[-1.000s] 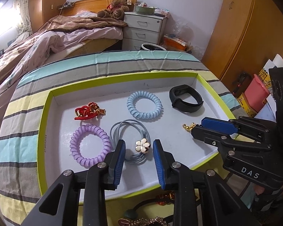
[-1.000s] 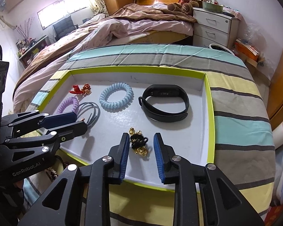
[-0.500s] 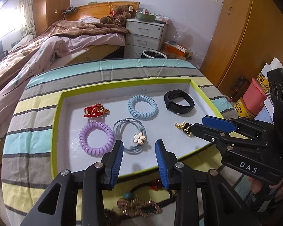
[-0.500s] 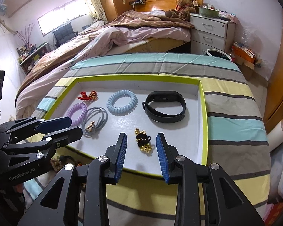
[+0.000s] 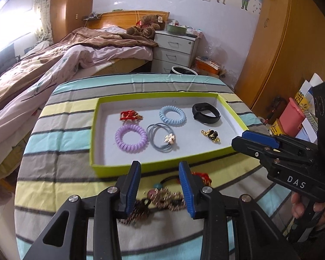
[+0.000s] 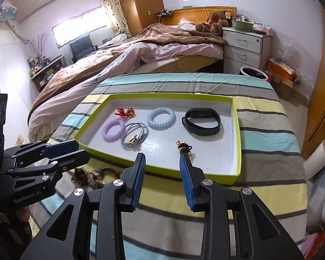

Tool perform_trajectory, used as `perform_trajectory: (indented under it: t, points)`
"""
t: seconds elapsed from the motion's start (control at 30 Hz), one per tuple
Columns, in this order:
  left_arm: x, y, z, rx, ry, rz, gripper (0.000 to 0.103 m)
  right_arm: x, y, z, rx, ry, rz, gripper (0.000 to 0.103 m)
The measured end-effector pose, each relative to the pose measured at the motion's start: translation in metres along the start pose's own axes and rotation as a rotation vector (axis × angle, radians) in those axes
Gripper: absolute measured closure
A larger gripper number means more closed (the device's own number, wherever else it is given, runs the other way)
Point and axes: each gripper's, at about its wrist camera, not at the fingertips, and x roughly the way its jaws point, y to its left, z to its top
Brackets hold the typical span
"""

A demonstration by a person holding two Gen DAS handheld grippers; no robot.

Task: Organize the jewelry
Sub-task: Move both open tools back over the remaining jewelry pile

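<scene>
A green-rimmed white tray [image 5: 166,166] [image 6: 237,138] on the striped table holds a red clip [image 5: 130,115], a purple coil tie [image 5: 131,138], a blue coil tie [image 5: 172,115], grey bands with a gold flower [image 5: 162,139], a black wristband [image 5: 205,113] and a gold-black charm [image 5: 212,135] [image 6: 184,148]. A pile of loose jewelry [image 5: 160,197] [image 6: 91,176] lies in front of the tray. My left gripper [image 5: 160,171] is open and empty above that pile. My right gripper [image 6: 162,160] is open and empty at the tray's near edge.
A bed with a pink-brown duvet [image 5: 54,65] lies beyond the table on the left. A white drawer unit [image 5: 173,52] stands at the back. Wooden wardrobes [image 5: 288,49] and a pink bin [image 5: 291,119] are on the right.
Both grippers have drawn back from inside the tray toward its near edge, open and empty. The flower bands and the gold-black charm stay in the tray.
</scene>
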Motion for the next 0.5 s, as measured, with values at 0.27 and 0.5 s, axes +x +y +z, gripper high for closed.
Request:
perform_trajectory:
  t: [0.27,0.5]
  points:
    - [-0.027,0.029,-0.03,-0.083,-0.026,0.011,0.056,-0.001,0.014,-0.019,-0.014,0.014,0.019,0.069]
    - [-0.047,0.055,-0.05,-0.144,-0.045,0.044,0.056,0.006,0.028,-0.03,-0.029,0.024,0.061,0.069]
